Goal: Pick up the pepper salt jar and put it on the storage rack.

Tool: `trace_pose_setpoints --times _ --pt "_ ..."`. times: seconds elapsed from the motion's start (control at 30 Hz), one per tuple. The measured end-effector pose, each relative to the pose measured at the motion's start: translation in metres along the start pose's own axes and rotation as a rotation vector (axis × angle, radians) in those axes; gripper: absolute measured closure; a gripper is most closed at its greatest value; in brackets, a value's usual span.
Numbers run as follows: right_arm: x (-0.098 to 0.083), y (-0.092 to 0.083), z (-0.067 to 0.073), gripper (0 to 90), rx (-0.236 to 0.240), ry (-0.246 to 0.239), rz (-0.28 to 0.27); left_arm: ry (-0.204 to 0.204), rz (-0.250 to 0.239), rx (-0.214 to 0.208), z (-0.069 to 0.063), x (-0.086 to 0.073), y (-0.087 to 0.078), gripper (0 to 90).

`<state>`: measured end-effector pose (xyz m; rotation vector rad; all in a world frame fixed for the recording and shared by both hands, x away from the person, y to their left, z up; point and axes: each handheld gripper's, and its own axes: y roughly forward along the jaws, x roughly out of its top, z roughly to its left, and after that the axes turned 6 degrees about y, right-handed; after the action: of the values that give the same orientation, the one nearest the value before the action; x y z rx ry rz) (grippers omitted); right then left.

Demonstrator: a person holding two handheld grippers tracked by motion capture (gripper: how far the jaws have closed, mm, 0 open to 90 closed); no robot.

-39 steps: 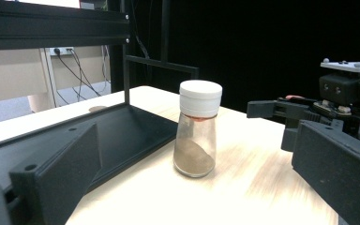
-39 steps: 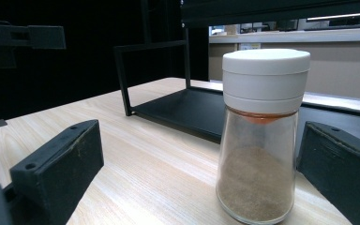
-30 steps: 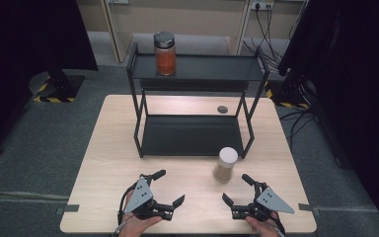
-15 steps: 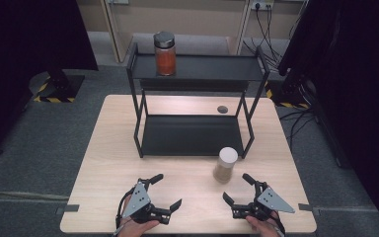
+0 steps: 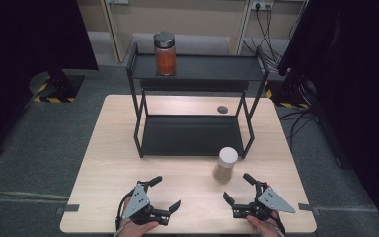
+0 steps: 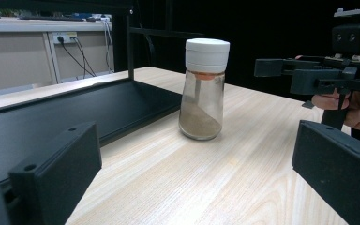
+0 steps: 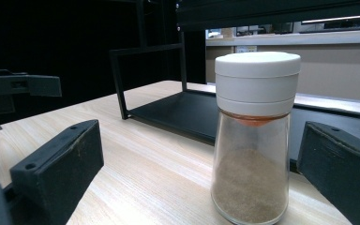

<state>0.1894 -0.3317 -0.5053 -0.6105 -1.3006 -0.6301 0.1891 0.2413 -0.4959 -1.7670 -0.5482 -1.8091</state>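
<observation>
Shaker (image 5: 225, 165) with a white cap and brownish powder stands upright on the table (image 5: 108, 163), long axis vertical and cap up, just off the front right leg of the black rack (image 5: 192, 136) and apart from both tongs. Right gripper (image 5: 243, 191) sits near it at about five o'clock from the shaker, jaws spread wide and empty, while the left gripper (image 5: 165, 192) rests at about eight o'clock, also gaping with nothing held. I judge this the approach step: next the right jaws should move forward to straddle the glass body below the cap, then close squarely.
</observation>
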Motion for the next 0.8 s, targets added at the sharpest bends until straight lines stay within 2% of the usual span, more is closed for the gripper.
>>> trace_pose_setpoints --times 0.4,0.8 --pt "0.002 0.001 0.002 1.0 -0.014 -0.007 -0.004 0.007 0.007 0.003 -0.002 -0.004 -0.001 1.0" --pt "0.01 0.013 0.002 1.0 -0.052 -0.026 0.006 -0.01 0.008 0.02 -0.002 -0.007 -0.002 1.0"
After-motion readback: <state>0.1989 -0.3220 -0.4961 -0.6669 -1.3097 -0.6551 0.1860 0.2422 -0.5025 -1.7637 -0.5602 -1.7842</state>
